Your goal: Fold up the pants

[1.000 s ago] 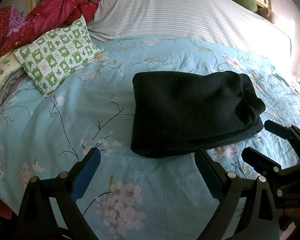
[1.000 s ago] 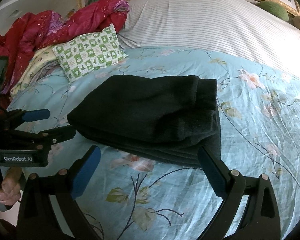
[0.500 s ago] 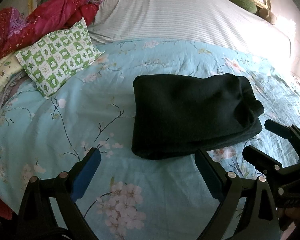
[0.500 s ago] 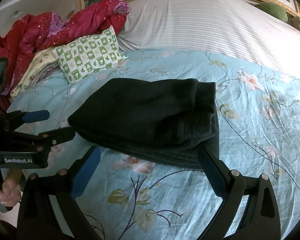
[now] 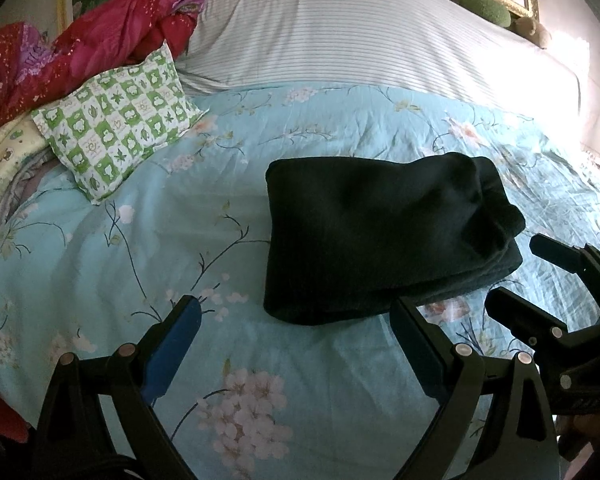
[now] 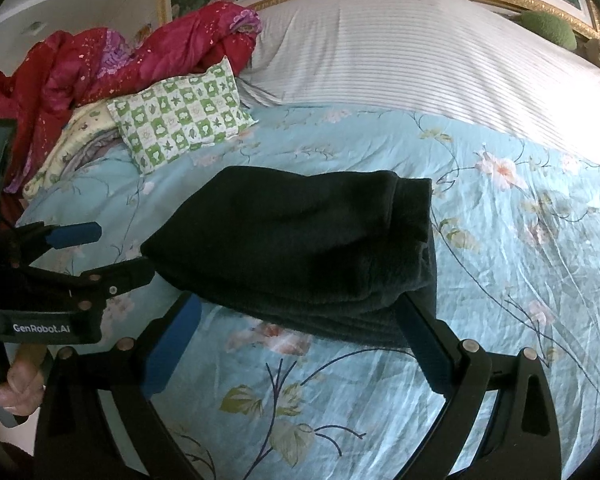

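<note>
The left claw [image 5: 294, 344] is held released, its blue-padded jaws spread wide with nothing between them, poised low over the bed [image 5: 100, 248] just short of the near edge of the pants [image 5: 372, 232]. The right claw [image 6: 296, 344] is likewise released and empty; its right jaw is seen just against the near right corner of the dark bundle, though contact cannot be confirmed. The pants lie as a compact, layered rectangle near the middle of the bed — the folding is judged essentially done, which would explain both claws being kept off the cloth. Bare floral quilt is left on all sides of the bundle, widest toward the right edge of the bed. Toward the far left corner, room is limited by a green checked pillow [image 5: 120, 120] and a heap of red bedding [image 5: 80, 52] — both well apart from the pants.
</note>
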